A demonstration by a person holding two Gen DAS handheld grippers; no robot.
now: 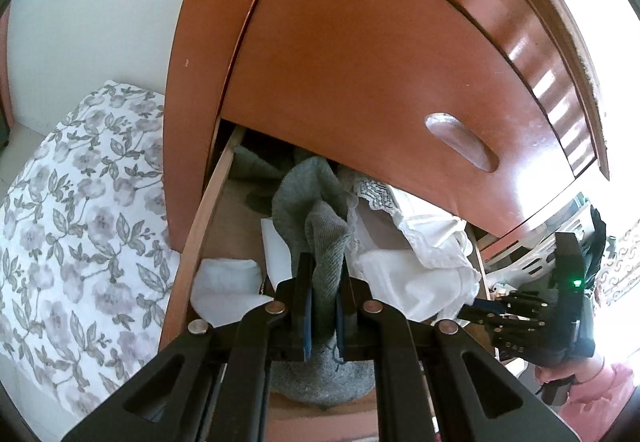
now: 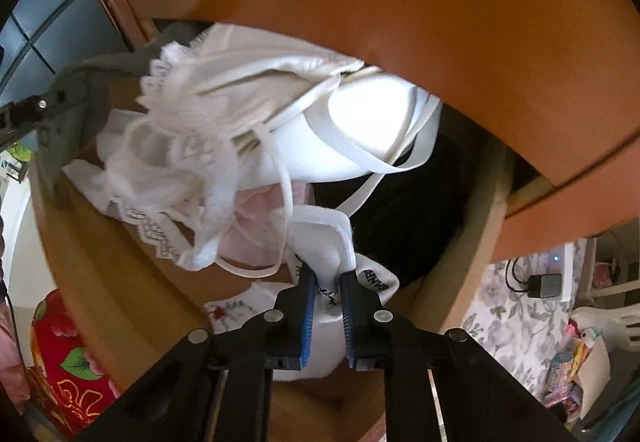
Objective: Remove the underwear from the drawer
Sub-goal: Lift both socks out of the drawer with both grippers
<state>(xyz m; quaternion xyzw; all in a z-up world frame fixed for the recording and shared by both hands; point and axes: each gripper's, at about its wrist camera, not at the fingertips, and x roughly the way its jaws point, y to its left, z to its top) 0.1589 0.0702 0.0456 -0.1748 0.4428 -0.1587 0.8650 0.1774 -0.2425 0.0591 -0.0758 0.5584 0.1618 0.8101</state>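
Note:
In the left wrist view the wooden drawer [image 1: 200, 226] stands pulled out under a closed drawer front. My left gripper [image 1: 324, 274] is shut on a grey knitted garment [image 1: 316, 210] that rises out of the drawer and hangs down behind the fingers. White lace underwear [image 1: 416, 254] lies to its right. In the right wrist view my right gripper [image 2: 329, 278] is shut on a white garment with black lettering [image 2: 320, 242] at the drawer's front. A white bra [image 2: 360, 134], lacy white pieces [image 2: 180, 150] and a pink item [image 2: 256, 226] pile behind it. My left gripper appears at the far left, with the grey garment [image 2: 76, 110].
A closed drawer front with an oval recessed handle [image 1: 460, 142] overhangs the open drawer. A floral bedspread [image 1: 80, 210] lies to the left. Black fabric [image 2: 408, 210] fills the drawer's right part. A red floral container [image 2: 68, 362] stands lower left; a charger and clutter [image 2: 544, 286] at right.

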